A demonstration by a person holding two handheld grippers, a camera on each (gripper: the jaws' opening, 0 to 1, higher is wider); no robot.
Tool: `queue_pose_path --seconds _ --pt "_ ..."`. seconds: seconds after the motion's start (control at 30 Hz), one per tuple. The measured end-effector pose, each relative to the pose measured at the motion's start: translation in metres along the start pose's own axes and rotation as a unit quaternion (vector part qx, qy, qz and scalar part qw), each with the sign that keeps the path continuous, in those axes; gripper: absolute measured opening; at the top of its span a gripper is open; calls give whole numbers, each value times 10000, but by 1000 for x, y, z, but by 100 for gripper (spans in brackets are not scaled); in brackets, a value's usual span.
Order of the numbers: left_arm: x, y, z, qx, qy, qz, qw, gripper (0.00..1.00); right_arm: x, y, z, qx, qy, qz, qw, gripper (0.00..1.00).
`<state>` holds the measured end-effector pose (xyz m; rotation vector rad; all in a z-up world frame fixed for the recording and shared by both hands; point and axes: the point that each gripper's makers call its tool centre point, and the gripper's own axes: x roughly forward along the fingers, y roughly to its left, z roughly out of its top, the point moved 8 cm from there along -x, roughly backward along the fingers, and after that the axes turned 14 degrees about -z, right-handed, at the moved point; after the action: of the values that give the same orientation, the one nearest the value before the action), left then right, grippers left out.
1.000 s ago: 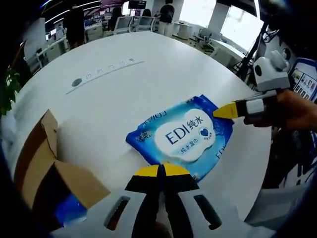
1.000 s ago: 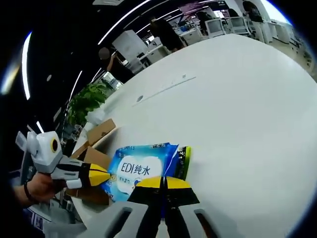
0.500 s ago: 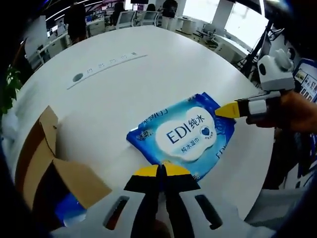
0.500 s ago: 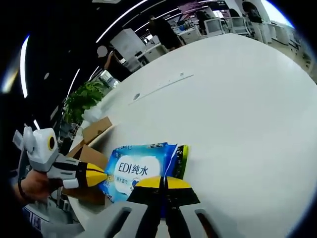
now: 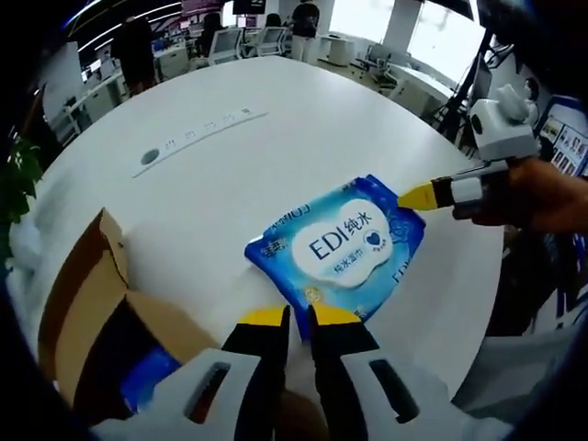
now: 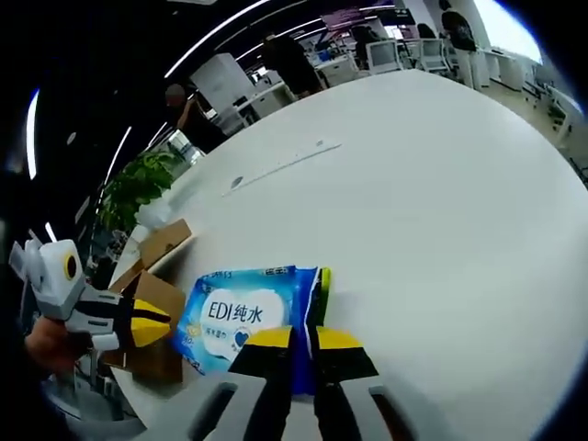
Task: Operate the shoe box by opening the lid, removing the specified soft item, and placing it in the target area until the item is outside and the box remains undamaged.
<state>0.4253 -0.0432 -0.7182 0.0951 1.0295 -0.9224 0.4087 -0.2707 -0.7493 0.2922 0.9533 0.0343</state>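
Observation:
A blue wipes pack [image 5: 344, 246] printed "EDI" lies flat on the white round table [image 5: 276, 119]. My left gripper [image 5: 297, 318] is slightly open, its yellow tips right at the pack's near corner. In the right gripper view it [image 6: 152, 318] stands a little off the pack [image 6: 241, 312]. My right gripper [image 6: 304, 338] is slightly open with the pack's blue edge in the gap; from the left gripper view its tip [image 5: 418, 196] touches the far corner. The open cardboard shoe box [image 5: 87, 317] sits to the left, a blue item [image 5: 147, 384] inside it.
A grey strip [image 5: 197, 129] and a small round disc [image 5: 150, 156] lie farther out on the table. The table edge curves close behind the pack on the right. A green plant [image 6: 133, 188] stands beyond the box [image 6: 158, 299]. Desks and people fill the background.
Both grippers' jaws have parted slightly from their tight hold on the pack's corners. The left gripper has drawn back a little from the pack. The pack rests on the table.

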Motion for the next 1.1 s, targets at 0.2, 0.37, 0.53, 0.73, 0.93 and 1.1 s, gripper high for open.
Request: queue_pose_path --seconds 0.2,0.37,0.53,0.73,0.93,1.1 --pt "-13 5 -1 -167 -217 -89 9996 12 -15 -4 -3 14 -100 -164 9998 5" --pt "-29 3 -4 -240 -564 -295 9977 13 -27 1 -5 -8 -192 -200 9996 6" --pt "-46 6 -6 -232 -857 -398 9953 14 -37 16 1 39 -394 -129 9991 6" --pt "-67 12 -18 -193 -1054 -456 9932 16 -44 41 8 64 -625 41 9980 8" --pt "-90 26 -37 -373 -1272 -439 9902 18 -48 70 9 -104 -725 258 9970 11" --pt "-109 41 -53 -412 -1415 -325 9885 18 -48 91 8 -201 -738 395 9963 12"
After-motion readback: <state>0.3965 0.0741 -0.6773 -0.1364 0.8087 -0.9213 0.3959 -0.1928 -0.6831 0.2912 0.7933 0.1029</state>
